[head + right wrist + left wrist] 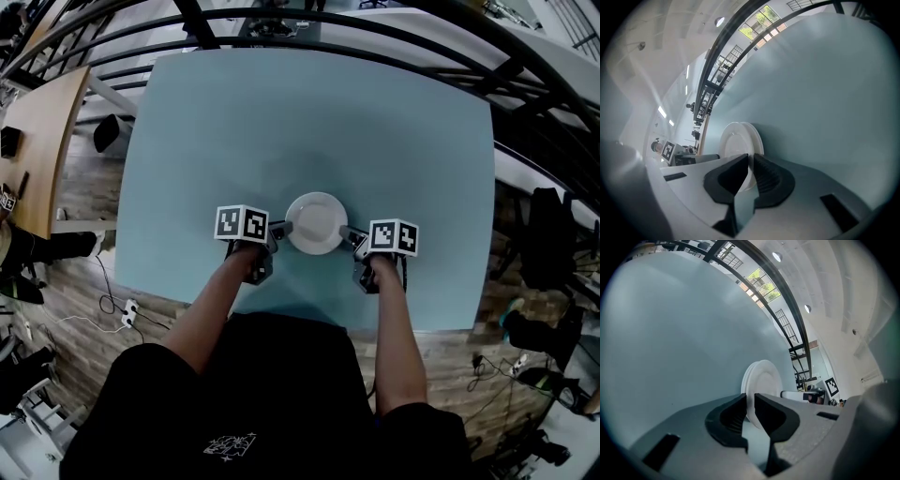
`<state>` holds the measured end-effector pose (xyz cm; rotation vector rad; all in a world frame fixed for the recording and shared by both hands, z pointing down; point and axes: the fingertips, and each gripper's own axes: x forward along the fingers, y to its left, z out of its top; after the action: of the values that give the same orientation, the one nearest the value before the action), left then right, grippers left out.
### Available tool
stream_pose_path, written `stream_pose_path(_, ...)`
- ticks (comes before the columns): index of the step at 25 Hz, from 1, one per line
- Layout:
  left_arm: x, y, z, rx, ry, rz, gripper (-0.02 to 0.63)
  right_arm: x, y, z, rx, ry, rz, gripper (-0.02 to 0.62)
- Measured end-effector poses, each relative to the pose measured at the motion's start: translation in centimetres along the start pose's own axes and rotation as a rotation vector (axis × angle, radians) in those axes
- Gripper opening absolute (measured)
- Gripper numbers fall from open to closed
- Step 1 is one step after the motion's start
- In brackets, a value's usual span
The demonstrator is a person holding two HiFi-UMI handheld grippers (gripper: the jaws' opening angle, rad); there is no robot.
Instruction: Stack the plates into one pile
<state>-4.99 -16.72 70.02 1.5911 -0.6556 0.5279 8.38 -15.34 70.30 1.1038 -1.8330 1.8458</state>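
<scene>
Pale blue worktop (309, 112) fills all three of my screens. My left hand-held gripper (750, 397) is clenched on the white plates (316, 223), with their rim wedged edge-on between its black pads. The plates, at least two nested together, sit just ahead and to the right of it. I can't tell whether they rest on the worktop or hang just clear. My right hand-held gripper (751, 158) pinches the opposite rim, its jaws nearly together on it.
</scene>
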Motion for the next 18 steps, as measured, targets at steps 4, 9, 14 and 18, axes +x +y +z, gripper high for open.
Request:
stream_pose_path(4, -0.12, 0.23, 0.04, -0.002, -0.001, 0.001, 0.040, 0.06, 0.07, 0.15, 0.009, -0.008, 0.003, 0.035)
stream_pose_path(9, -0.03, 0.18, 0.04, -0.001, -0.002, 0.005, 0.044, -0.36, -0.42, 0.32, 0.024, -0.019, 0.010, 0.032)
stream_pose_path(14, -0.21, 0.62, 0.27, -0.005, -0.009, 0.023, 0.044, -0.30, -0.26, 0.38, 0.026, -0.017, 0.009, 0.032)
stream_pose_path(18, -0.22, 0.47, 0.24, -0.006, -0.017, 0.027, 0.044, -0.56, 0.10, 0.23, -0.036, 0.001, -0.025, 0.032)
